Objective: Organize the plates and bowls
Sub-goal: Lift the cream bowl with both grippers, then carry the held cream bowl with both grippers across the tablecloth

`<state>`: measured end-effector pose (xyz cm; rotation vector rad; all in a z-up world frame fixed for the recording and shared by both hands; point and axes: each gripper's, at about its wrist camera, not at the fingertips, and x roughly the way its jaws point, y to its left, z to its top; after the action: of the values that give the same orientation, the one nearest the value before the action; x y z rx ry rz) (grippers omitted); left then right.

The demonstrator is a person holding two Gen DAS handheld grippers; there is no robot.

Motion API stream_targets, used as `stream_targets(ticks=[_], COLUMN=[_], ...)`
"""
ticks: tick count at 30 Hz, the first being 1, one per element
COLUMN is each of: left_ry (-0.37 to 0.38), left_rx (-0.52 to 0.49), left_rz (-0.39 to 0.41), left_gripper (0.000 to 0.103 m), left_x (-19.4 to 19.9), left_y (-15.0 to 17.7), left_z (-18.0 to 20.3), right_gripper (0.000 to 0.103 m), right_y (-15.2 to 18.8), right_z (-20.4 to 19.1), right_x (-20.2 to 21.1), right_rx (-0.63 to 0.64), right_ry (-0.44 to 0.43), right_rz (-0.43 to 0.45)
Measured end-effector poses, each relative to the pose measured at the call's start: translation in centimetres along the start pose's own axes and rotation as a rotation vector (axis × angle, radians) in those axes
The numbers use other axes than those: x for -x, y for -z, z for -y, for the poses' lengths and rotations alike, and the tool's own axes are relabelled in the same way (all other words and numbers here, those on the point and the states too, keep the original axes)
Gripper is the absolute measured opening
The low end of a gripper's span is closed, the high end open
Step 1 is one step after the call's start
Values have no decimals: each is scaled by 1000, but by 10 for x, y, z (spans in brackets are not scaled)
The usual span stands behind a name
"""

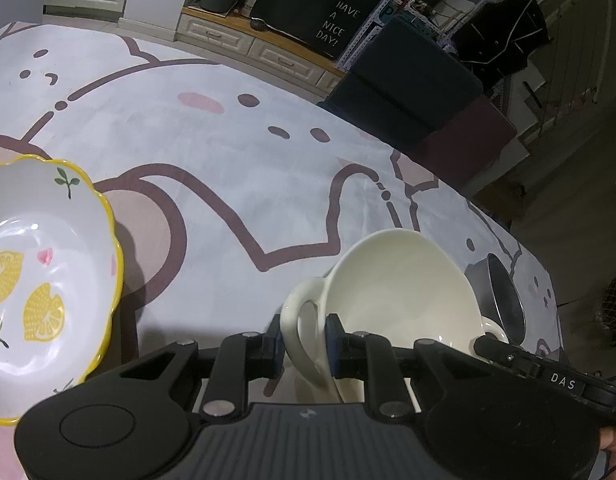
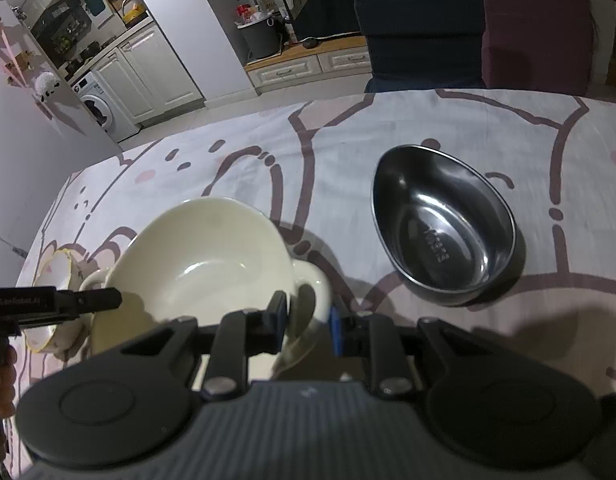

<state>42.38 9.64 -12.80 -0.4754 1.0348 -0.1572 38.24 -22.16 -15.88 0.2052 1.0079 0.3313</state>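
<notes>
The cloth lies bare beyond the cream bowl to the far edge, open for passage. The lemon bowl blocks the left side, with a bare strip between it and the cream bowl. The steel bowl blocks the right, near it. A chair stands past the far edge.

Dim indoor light, soft shadows, glints on glazed bowls, fisheye-bent edges.

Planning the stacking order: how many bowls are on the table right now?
3. The cream two-handled bowl sits in the middle, a gripper at each handle; the lemon-patterned bowl lies to its left; the steel bowl to its right. Others may be out of view.
</notes>
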Motion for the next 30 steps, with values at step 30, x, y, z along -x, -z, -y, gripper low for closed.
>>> stream_targets(ticks=[30], left_ry=[26], left_rx=[-18], left_rz=[57], left_gripper=[22], left_x=[46], left_y=[6], left_z=[14], right_gripper=[25], right_y=[3], right_z=[-5], right_x=[42], right_rx=[2], right_ry=[-16], right_rz=[58])
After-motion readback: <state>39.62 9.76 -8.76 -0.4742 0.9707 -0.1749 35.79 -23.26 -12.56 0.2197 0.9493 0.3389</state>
